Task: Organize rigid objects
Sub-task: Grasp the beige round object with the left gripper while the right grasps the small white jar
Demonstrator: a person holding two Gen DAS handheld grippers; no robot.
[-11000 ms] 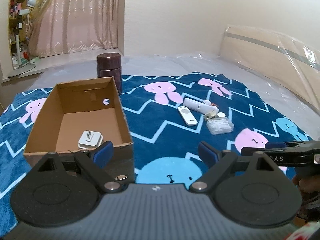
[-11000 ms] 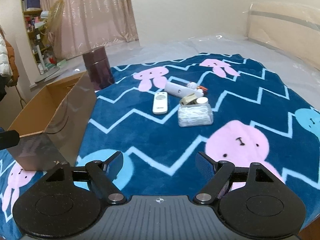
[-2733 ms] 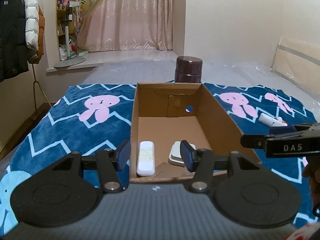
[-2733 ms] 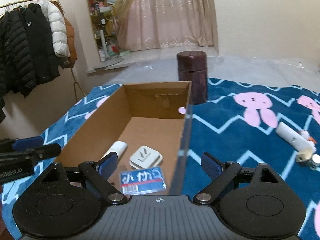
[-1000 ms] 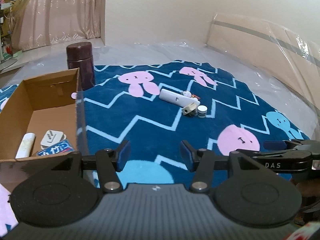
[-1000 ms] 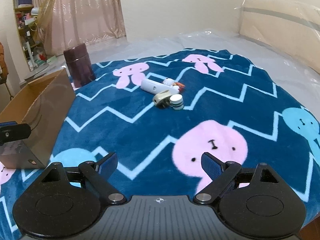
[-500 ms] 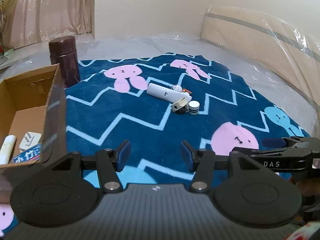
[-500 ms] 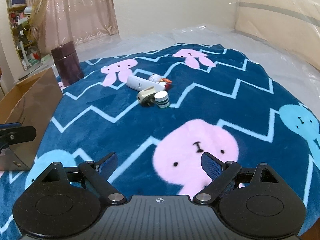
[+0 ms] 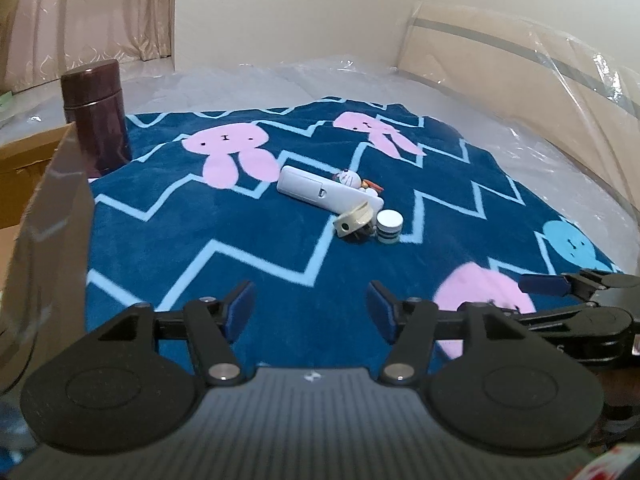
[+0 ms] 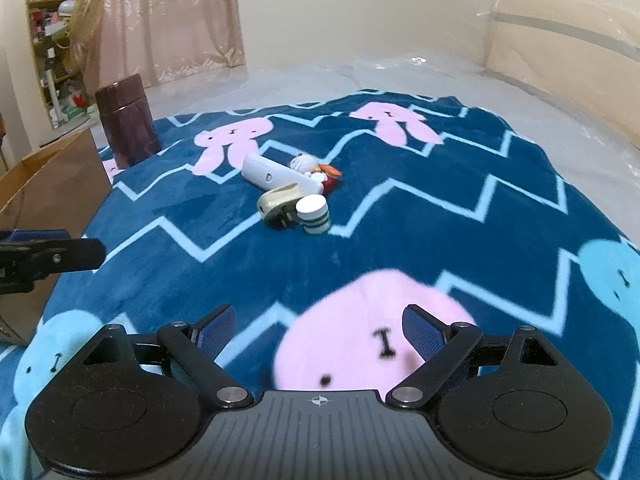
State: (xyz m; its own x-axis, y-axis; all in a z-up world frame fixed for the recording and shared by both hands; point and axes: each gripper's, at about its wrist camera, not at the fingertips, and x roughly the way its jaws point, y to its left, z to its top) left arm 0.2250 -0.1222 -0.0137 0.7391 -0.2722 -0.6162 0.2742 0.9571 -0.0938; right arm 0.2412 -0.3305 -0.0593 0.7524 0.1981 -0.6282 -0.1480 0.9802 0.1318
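On the blue rabbit blanket lies a small heap: a long white device [image 9: 320, 192] [image 10: 276, 175], a beige plug adapter [image 9: 354, 222] [image 10: 278, 202], a little white jar with green bands [image 9: 389, 226] [image 10: 314, 214] and a small cat figurine [image 9: 349, 179] [image 10: 303, 164]. My left gripper [image 9: 310, 310] hovers short of the heap, its jaws opening with nothing between them. My right gripper [image 10: 318, 330] stands open and empty over a pink rabbit print, nearer than the heap. The cardboard box [image 9: 48, 216] [image 10: 52, 184] sits at the left.
A dark brown canister [image 9: 98, 116] [image 10: 128, 124] stands behind the box's far corner. Plastic-wrapped mattress surrounds the blanket, with a wrapped headboard [image 9: 520, 76] at the right. Curtains and a shelf with a fan [image 10: 60, 48] are far left.
Both grippers have moved forward and lower toward the heap, which looks larger now. The box has slid further out of the left view. The left jaws stand wider apart than before.
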